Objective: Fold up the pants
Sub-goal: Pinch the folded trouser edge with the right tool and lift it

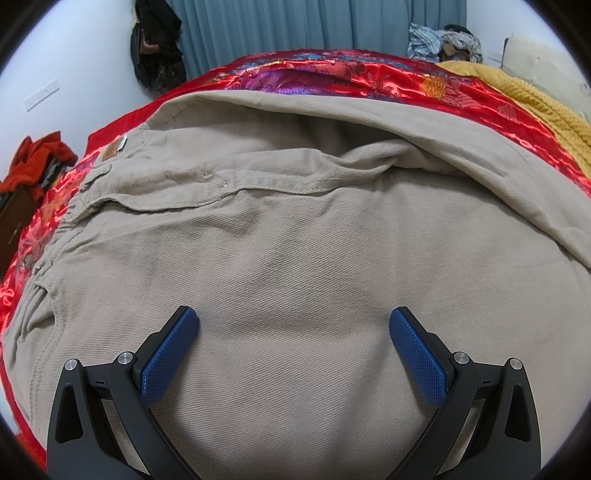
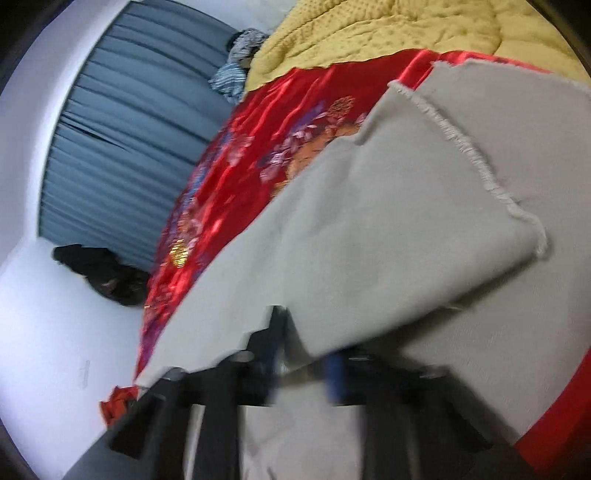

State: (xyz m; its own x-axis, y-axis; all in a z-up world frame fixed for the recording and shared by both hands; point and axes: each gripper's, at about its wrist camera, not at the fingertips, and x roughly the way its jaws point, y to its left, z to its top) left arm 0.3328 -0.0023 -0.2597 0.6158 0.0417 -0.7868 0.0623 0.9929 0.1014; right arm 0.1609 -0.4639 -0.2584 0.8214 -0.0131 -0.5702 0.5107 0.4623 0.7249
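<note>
Beige pants (image 1: 295, 229) lie spread on a red satin bedspread (image 1: 332, 74). The waist end with a leather patch (image 1: 110, 149) is at the left, and one leg is folded over along the far side. My left gripper (image 1: 294, 325) is open, its blue pads (image 1: 173, 354) just above the fabric and holding nothing. In the blurred right wrist view, my right gripper (image 2: 303, 354) is shut on the edge of a pant leg (image 2: 388, 240) and holds it lifted. The leg's frayed hem (image 2: 476, 155) hangs over the other leg.
A mustard knit blanket (image 1: 535, 99) lies at the bed's right end (image 2: 369, 33). Grey-blue curtains (image 1: 295, 33) hang behind the bed. A dark bag (image 1: 159, 48) hangs on the wall. Red clothes (image 1: 33, 162) lie on a stand at the left.
</note>
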